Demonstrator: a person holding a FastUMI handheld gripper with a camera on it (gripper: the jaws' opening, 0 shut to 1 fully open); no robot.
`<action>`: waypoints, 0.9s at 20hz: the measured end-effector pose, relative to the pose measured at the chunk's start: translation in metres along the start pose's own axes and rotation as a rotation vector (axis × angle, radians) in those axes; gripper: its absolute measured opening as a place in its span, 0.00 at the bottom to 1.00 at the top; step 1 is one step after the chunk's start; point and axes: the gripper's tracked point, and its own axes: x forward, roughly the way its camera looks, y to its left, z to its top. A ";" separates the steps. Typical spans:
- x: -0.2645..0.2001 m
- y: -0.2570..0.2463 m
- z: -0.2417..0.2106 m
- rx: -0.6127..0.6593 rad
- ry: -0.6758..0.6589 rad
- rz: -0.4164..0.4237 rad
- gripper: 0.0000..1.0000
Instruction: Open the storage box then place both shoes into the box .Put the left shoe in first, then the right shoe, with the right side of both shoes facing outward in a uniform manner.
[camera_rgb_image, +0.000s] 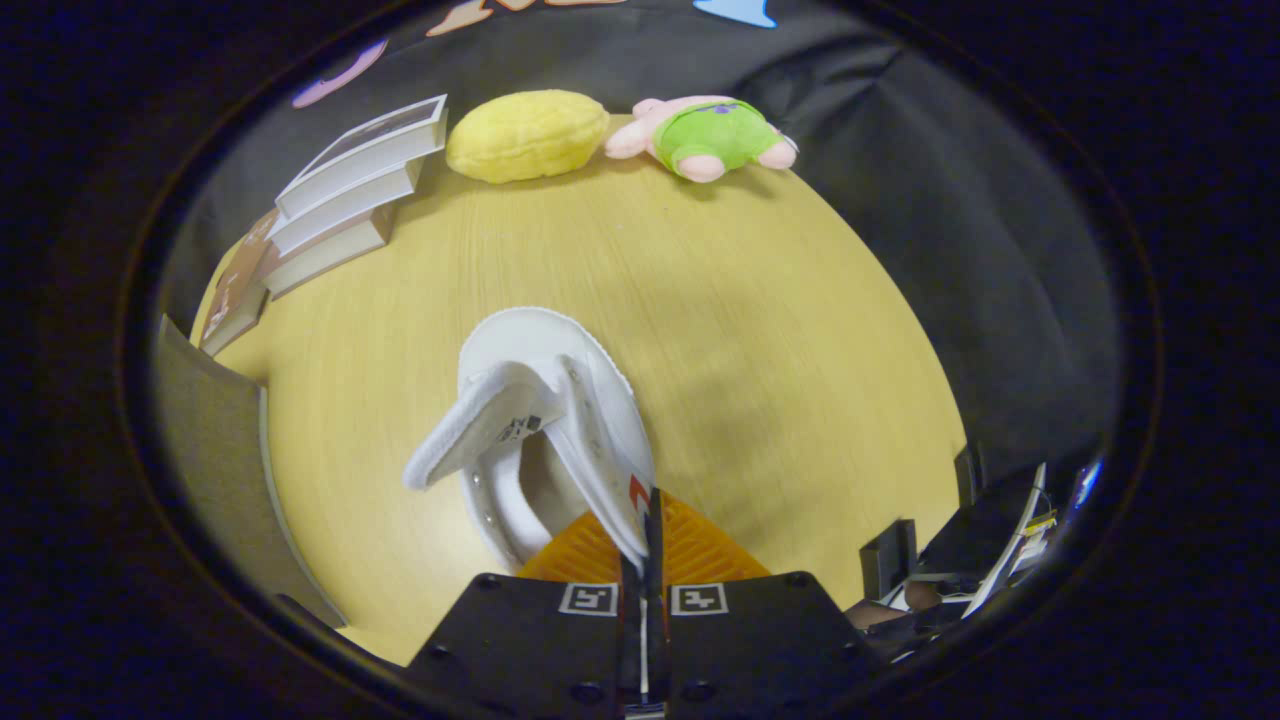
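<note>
Hand-held gripper (645, 540) pinching the white shoe's (545, 420) collar edge at lower centre; open bench (760, 330) lying to its right.

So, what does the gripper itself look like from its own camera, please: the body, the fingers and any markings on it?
The gripper has a wide black body in two halves, each with a small square black-and-white marker near the middle seam and round screw holes toward the corners. Its two fingers are flat wedge shapes with a ribbed, grid-like surface, narrowing toward the tips. No cable can be seen.
</note>
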 end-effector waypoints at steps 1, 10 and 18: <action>-0.001 0.000 0.000 0.001 -0.005 -0.010 0.05; -0.068 0.009 0.031 -0.004 -0.112 -0.106 0.05; -0.191 0.061 0.061 -0.045 -0.264 -0.130 0.05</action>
